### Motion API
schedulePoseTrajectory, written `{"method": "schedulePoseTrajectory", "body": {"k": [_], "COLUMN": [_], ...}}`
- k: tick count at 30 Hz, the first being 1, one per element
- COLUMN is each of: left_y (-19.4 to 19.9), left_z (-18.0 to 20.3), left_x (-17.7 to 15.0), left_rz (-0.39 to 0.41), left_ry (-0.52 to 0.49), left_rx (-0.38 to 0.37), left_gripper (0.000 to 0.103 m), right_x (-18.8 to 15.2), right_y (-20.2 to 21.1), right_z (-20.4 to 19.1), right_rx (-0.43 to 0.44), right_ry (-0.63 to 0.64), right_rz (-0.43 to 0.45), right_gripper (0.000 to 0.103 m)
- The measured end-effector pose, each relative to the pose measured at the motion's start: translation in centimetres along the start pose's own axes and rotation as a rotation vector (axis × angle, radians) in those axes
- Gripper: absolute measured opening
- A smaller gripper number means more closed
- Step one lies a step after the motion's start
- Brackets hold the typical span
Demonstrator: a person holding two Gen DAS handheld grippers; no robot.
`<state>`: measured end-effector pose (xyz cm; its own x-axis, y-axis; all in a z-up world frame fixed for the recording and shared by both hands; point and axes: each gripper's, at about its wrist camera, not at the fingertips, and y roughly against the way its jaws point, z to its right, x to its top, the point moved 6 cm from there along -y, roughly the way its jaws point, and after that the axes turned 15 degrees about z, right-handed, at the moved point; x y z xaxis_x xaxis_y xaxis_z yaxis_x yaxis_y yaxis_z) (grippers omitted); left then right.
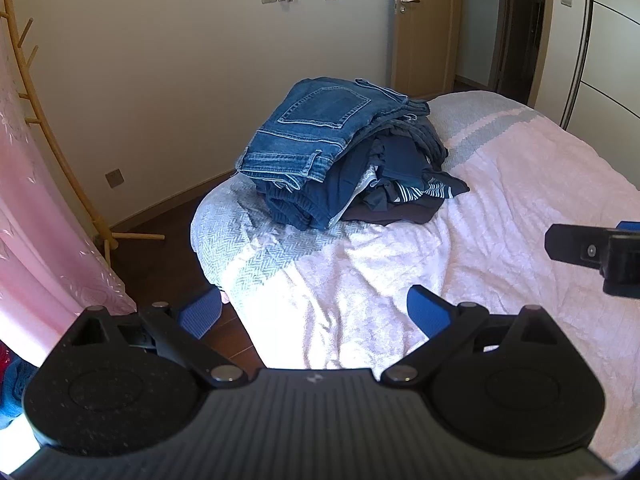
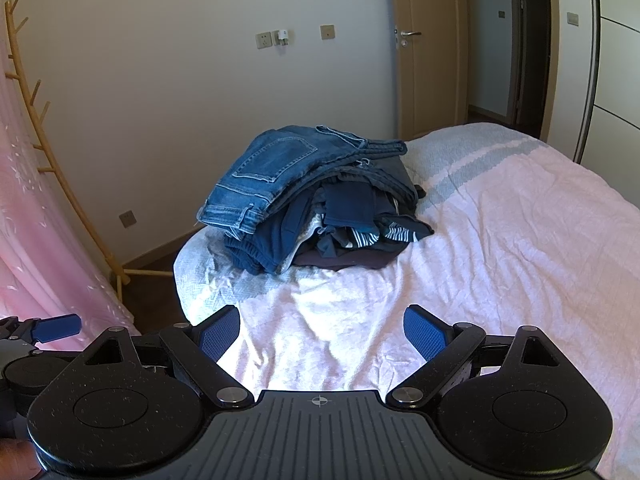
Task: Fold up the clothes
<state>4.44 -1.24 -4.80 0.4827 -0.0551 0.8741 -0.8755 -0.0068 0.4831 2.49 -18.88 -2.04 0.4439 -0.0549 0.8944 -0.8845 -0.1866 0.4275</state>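
Both units idle: left gripper (image 1: 316,312) and right gripper (image 2: 322,334) are held w/ fingers apart, nothing gripped. Clothes pile (image 1: 344,156) sits at far bed (image 1: 520,184) corner, jeans (image 1: 316,128) on top (folded, approx.). Jeans should be lifted by waistband, both sides evenly.

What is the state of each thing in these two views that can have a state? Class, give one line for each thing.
Left tool: open, holding nothing.
Right tool: open, holding nothing.
Jeans: folded, on top of the pile.
Pile of dark clothes: stacked unevenly on the bed, some edges loose.
Bed cover: spread out, wrinkled.
Door: open.
Wall socket: has a white plug in it.
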Motion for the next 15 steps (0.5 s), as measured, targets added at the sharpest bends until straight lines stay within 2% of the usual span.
{"method": "schedulePoseTrajectory", "body": {"k": [15], "left_y": [0.3], "left_z": [0.39], "left_x": [-0.07], "left_rz": [-0.005], "left_ry": [0.0], "left_rx": [-0.007], "left_gripper": [0.098], "right_x": [-0.15], "right_y": [0.4], "right_z": [0.62], "right_rx": [0.0], "right_ry": [-0.007], "right_rz": [-0.003], "right_gripper": [0.091]}}
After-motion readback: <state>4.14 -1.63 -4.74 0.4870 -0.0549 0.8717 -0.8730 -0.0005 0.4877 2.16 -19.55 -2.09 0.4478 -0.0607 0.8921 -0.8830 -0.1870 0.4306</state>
